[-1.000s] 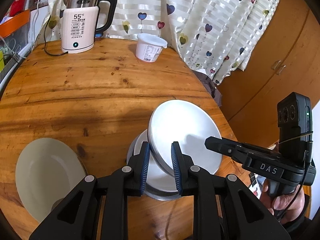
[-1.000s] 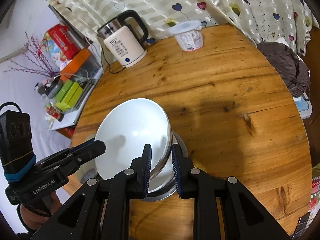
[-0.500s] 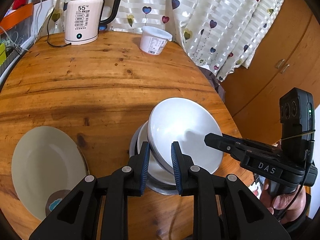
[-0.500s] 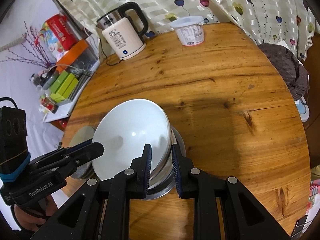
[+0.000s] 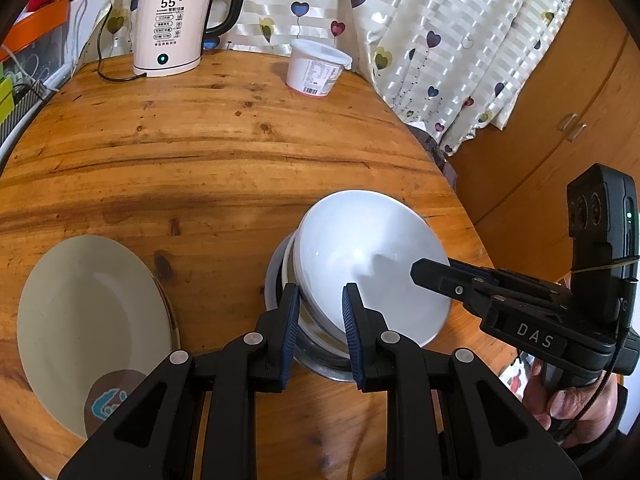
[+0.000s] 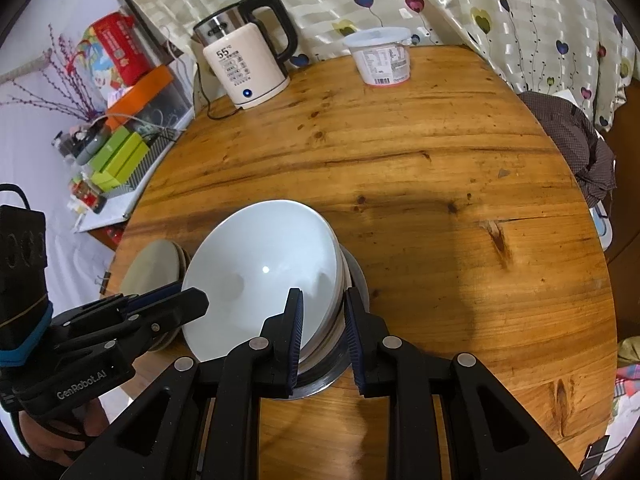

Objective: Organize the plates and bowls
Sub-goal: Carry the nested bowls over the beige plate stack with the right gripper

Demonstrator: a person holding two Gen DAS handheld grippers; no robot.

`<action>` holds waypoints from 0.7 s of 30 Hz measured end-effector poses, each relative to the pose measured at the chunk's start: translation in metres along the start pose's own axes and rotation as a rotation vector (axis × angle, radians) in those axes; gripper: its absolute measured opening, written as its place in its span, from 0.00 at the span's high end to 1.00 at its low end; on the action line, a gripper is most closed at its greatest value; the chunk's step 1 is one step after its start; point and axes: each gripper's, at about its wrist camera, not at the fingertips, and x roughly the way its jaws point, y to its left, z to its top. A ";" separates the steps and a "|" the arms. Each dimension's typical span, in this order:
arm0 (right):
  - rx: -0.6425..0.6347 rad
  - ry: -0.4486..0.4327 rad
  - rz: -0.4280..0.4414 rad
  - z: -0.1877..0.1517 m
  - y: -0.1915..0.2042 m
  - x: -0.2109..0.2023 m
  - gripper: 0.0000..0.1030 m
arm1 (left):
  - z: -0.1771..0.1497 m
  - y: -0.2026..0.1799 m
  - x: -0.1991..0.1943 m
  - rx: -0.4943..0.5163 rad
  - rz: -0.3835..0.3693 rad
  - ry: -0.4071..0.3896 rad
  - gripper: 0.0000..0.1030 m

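Nearest in the left wrist view, the left gripper straddles the near rim of a white bowl, its blue pads on either side of the rim; whether they press on it cannot be told. From the opposite side the right gripper does the same in its own view, and there too contact is unclear.

The white bowl is glossy, plain and wide-mouthed, with a smooth unmarked inside that catches a small bright highlight. It sits tilted in a stack of white bowls whose rims show beneath it, and the stack rests in a shallow metal dish on the round wooden table, toward its near edge.

Beside the stack lies a cream plate, apart from it, with a brown and blue mark at its near rim.

At the far edge of the table stand an electric kettle and, near it, a lidded white tub. Behind them hangs a heart-patterned curtain.
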 end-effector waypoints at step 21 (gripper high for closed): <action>-0.006 -0.010 0.019 0.001 -0.003 -0.002 0.77 | -0.001 0.002 0.002 -0.012 -0.002 0.000 0.78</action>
